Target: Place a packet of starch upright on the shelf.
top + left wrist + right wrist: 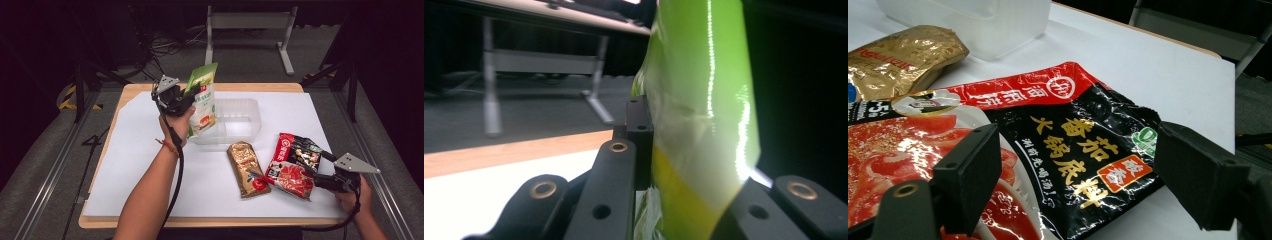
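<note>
Left tool [186,98] is clamping the green pouch [204,100] above the clear tub [240,122], still empty. Right tool [1073,175], jaws apart, is hovering over the red packet [1048,150]; gold packet [247,167] is waiting on the bench [150,165].

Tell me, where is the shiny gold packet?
In the high view, the shiny gold packet lies flat on the white table sheet, just in front of the clear plastic tub, left of the red-and-black packet.

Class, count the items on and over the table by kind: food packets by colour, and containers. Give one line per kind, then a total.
Green packet, held up: 1
Gold packet: 1
Red-and-black packet: 1
Clear plastic tub: 1
Total: 4
</note>
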### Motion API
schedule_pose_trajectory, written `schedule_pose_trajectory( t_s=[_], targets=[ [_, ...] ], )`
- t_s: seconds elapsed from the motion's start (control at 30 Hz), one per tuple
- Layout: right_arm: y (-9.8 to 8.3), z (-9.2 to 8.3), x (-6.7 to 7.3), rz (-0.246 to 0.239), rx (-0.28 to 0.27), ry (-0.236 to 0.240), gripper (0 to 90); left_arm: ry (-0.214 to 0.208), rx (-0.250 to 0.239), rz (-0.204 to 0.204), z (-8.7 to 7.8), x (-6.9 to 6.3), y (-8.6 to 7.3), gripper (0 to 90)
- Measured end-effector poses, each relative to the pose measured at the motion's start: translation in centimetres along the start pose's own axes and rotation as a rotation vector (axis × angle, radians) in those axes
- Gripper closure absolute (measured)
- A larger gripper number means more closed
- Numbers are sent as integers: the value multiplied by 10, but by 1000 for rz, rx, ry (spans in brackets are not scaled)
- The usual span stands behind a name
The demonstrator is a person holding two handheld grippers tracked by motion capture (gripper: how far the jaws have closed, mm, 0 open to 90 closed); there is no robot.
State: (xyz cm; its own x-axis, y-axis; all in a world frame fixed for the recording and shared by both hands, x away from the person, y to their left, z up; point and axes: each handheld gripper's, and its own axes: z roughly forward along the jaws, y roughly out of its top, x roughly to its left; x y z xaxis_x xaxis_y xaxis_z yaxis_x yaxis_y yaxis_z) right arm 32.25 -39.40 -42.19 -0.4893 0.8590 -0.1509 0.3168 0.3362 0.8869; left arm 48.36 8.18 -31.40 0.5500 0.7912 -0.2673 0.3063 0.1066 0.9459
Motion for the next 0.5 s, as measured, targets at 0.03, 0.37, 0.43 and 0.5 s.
schedule_pose_trajectory(
  t_s=[0.03, 0.37, 0.43, 0.5],
  targets=[
    [0, 0, 0, 0, 0, 0, 196, 0, 0, 0, 0, 0, 0, 862],
    [-1, -1, -2, -4, -7, 1, 195, 80, 20, 33, 36, -4, -3, 863],
    [-1, -1, -2, -1, -6, 0, 195, 90, 9, 39, 41, -3, -4, 864],
    [-1, -2, -3, 1, -15, 6, 195, 113, -2, 60, 45, -2, -3, 864]
  ],
)
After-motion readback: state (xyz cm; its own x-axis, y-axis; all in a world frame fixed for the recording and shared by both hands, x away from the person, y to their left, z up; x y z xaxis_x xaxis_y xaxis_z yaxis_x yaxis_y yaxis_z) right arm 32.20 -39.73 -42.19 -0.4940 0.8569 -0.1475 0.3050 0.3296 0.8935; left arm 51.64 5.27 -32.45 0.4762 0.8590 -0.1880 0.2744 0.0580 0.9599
